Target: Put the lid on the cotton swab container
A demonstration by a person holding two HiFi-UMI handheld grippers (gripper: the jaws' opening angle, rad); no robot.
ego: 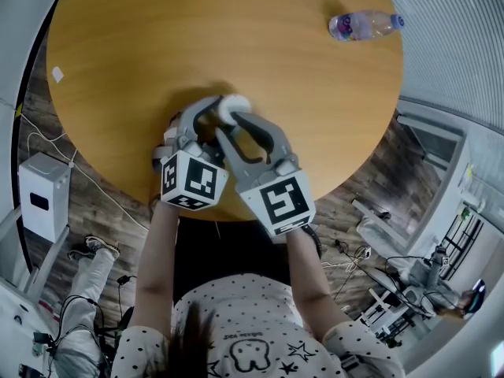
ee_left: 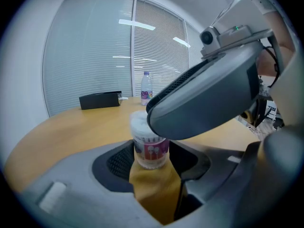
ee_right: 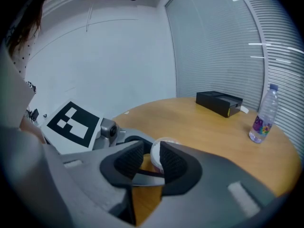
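**A:** Cotton swab container (ee_left: 148, 137), position?

**B:** Upright on the round wooden table (ego: 236, 38), close to the near edge, straight in front of the person. Pink label, white top.

**A:** Left gripper (ee_left: 153, 158)?

**B:** Clamped on the container. One pad on each side, low on its body.

**A:** Right gripper (ee_right: 151, 156)?

**B:** It sits over the left one, with one jaw lying across the container's top. The jaws stand apart, gripping nothing. The white round top sits between them, against the pad at the right of the right gripper view. A strip of table shows between it and the other pad.

**A:** Lid seated?

**B:** Cannot tell. The right gripper's jaw hides most of the top in the left gripper view. In its own view the white round shape could be lid or swabs.

**A:** Other items?

**B:** Water bottle (ego: 365, 25) near the far right edge, well apart from the grippers. Black box (ee_right: 219, 102) by the far edge. Small white slip (ego: 57, 74) near the left edge.
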